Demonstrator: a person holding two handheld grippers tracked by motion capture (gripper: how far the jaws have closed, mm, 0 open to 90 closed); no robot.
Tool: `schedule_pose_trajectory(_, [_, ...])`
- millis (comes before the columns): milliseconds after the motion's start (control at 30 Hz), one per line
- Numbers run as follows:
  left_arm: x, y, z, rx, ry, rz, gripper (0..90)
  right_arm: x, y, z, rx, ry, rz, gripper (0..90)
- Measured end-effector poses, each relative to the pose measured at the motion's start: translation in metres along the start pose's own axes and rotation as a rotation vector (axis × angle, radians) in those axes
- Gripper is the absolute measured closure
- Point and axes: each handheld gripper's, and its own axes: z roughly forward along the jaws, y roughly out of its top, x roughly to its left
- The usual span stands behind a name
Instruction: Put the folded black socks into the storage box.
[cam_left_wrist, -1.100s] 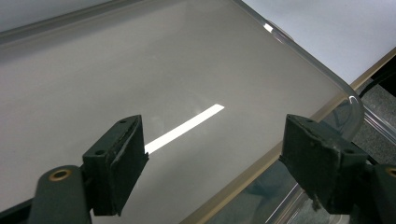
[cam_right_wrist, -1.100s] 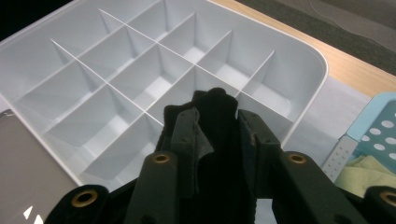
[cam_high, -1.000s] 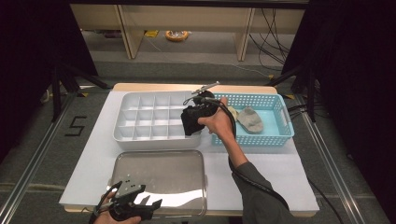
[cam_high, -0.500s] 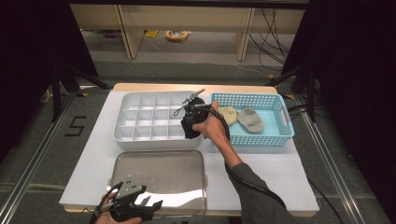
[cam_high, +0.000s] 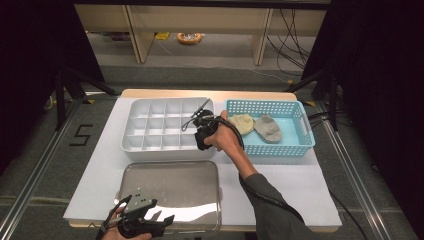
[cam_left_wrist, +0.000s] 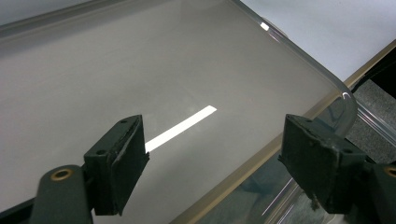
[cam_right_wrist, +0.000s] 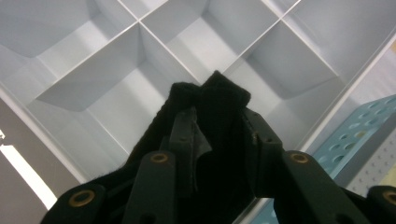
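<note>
My right gripper (cam_high: 201, 131) is shut on a black sock (cam_high: 203, 139), held over the front right corner of the white compartment tray (cam_high: 150, 122). In the right gripper view the black sock (cam_right_wrist: 212, 100) bulges up between the jaws, with the tray's empty cells (cam_right_wrist: 116, 98) right below. My left gripper (cam_high: 165, 220) stands open at the front edge of the shiny metal tray (cam_high: 170, 187). In the left gripper view its fingers (cam_left_wrist: 119, 161) are spread wide above the metal tray (cam_left_wrist: 140, 70), nothing between them.
A blue perforated basket (cam_high: 295, 145) to the right of the white tray holds a yellowish sock (cam_high: 242, 122) and a grey sock (cam_high: 268, 128). Everything sits on a white mat (cam_high: 290, 185) on the table. Cables and shelving stand behind.
The right gripper carried the black sock leftward from the blue basket's edge to above the white tray's right cells. The left gripper stayed put.
</note>
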Motion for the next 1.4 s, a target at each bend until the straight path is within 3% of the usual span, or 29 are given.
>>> schedule_pose_trajectory(267, [-0.002, 0.000, 0.002, -0.005, -0.001, -0.009, 21.7, -0.005, -0.007, 0.005, 0.005, 0.041, 0.044, 68.6])
schedule_pose_trajectory(333, [0.001, 0.000, 0.001, 0.014, 0.002, 0.001, 21.7, -0.006, -0.007, 0.001, -0.003, 0.047, 0.060, 64.1])
schedule_pose_trajectory(533, [0.000, 0.000, 0.001, 0.004, -0.006, -0.007, 21.7, -0.008, -0.006, -0.015, -0.038, 0.072, 0.075, 53.5])
schedule_pose_trajectory(667, [0.000, 0.000, 0.000, 0.007, -0.011, -0.007, 21.8, -0.008, -0.006, -0.023, -0.069, 0.071, 0.072, 55.9])
schedule_pose_trajectory(700, [0.000, 0.000, 0.001, 0.002, -0.008, -0.008, 21.9, -0.006, -0.006, -0.024, -0.066, 0.086, 0.062, 62.8])
schedule_pose_trajectory(767, [0.000, 0.000, 0.001, 0.002, -0.009, -0.009, 22.0, -0.004, -0.006, -0.020, -0.052, 0.092, 0.040, 67.8])
schedule_pose_trajectory(933, [0.000, 0.000, 0.000, 0.004, -0.009, -0.010, 22.6, 0.006, -0.008, -0.004, -0.003, 0.083, -0.005, 74.5])
schedule_pose_trajectory(1067, [0.000, 0.000, 0.000, -0.004, -0.005, -0.008, 22.7, 0.005, -0.008, 0.000, 0.024, 0.079, 0.010, 75.1])
schedule_pose_trajectory(1133, [-0.001, 0.000, 0.000, -0.008, -0.004, -0.013, 22.7, 0.004, -0.013, 0.010, 0.065, 0.094, 0.043, 75.2])
schedule_pose_trajectory(1233, [-0.002, 0.000, 0.000, -0.008, -0.007, -0.024, 22.7, -0.001, -0.018, 0.016, 0.060, 0.117, 0.057, 75.0])
schedule_pose_trajectory(1267, [-0.001, 0.000, -0.001, -0.008, -0.011, -0.026, 22.7, -0.001, -0.019, 0.013, 0.071, 0.125, 0.103, 74.5])
schedule_pose_trajectory(1400, [0.000, 0.001, -0.001, -0.017, -0.015, -0.025, 22.8, -0.008, -0.016, -0.001, 0.011, 0.149, 0.116, 70.0])
